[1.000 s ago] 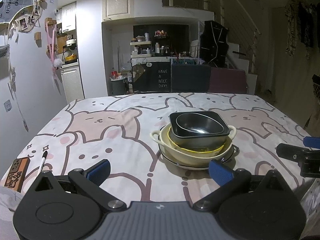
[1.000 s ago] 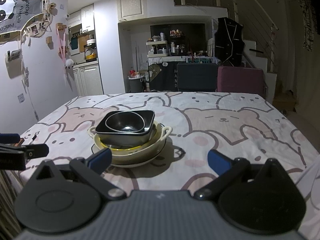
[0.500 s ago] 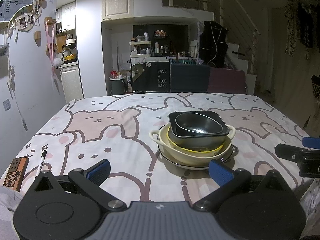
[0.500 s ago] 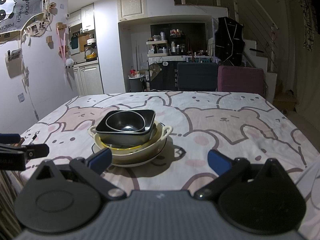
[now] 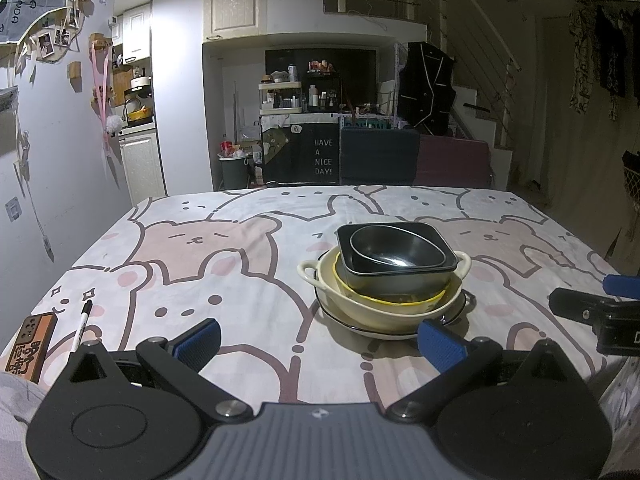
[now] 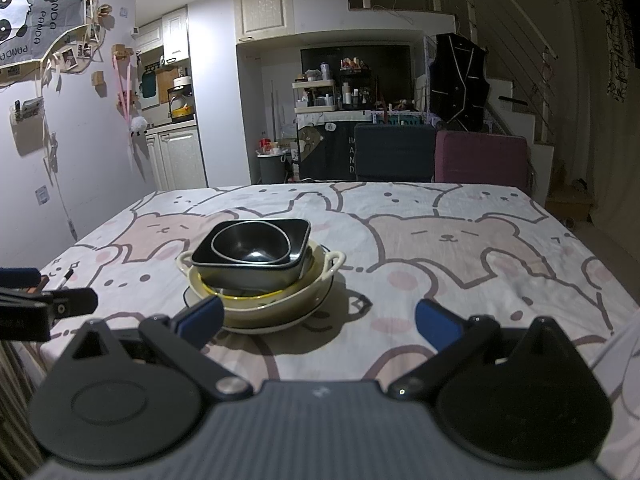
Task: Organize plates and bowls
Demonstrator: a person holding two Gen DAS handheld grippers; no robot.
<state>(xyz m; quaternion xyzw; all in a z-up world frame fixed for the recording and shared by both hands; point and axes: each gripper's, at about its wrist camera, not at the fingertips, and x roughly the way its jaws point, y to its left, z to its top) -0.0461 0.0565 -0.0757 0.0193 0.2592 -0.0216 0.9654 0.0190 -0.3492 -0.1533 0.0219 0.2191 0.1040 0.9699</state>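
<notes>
Landmark: table [image 5: 240,248], bear-print cloth.
Stack: one nested pile of dishes, on the table toward its near edge, upright.
Plate [image 5: 360,326]: bottom of the stack; white, dark rim line; flat on the cloth.
Cream bowl [image 5: 384,312]: on the plate; wide, two small side handles.
Yellow bowl [image 5: 400,300]: inside the cream bowl; only its rim shows.
Square bowl [image 5: 400,280]: dark grey, rounded corners; sits in the yellow bowl.
Round bowl [image 5: 396,248]: black, glossy; topmost, tilted inside the square bowl.

Left claw [image 5: 320,342] and right claw [image 6: 318,320] hover level, side by side, jaws spread wide, empty.
</notes>
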